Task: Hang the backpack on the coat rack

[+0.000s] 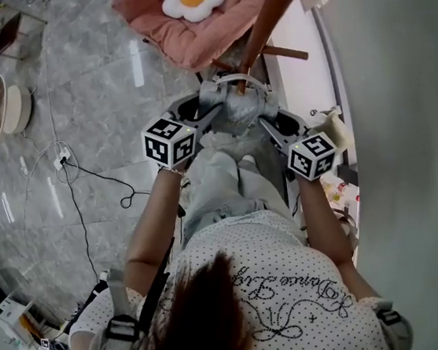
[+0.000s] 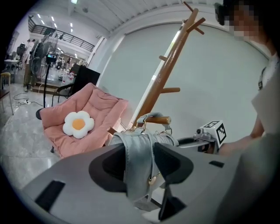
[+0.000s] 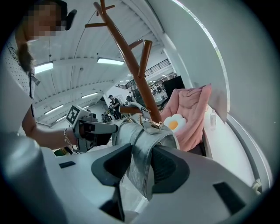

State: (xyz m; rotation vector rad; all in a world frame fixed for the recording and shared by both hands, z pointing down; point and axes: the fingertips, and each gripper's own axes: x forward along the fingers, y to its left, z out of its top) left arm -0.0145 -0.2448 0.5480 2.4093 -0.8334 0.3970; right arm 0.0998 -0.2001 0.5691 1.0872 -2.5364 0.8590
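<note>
Careful: your left hand-held gripper (image 2: 139, 164) and right hand-held gripper (image 3: 141, 165) each clamp a strap (image 2: 139, 151) of the backpack (image 1: 236, 111). Its top loop (image 2: 148, 115) is draped near the tip of the peg (image 2: 161, 119) on the coat rack (image 2: 168, 65). Release early and it likely slides off.

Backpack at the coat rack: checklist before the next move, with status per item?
1. Top handle looped over the peg: ok.
2. Peg tip sticks out past the handle: ok, in the left gripper view.
3. Left gripper closed on a shoulder strap: ok.
4. Right gripper closed on the other shoulder strap: ok.
5. Peg alone carries the backpack: cannot tell, both grippers hold it.
6. Coat rack base steady: cannot tell, the base is hidden.
</note>
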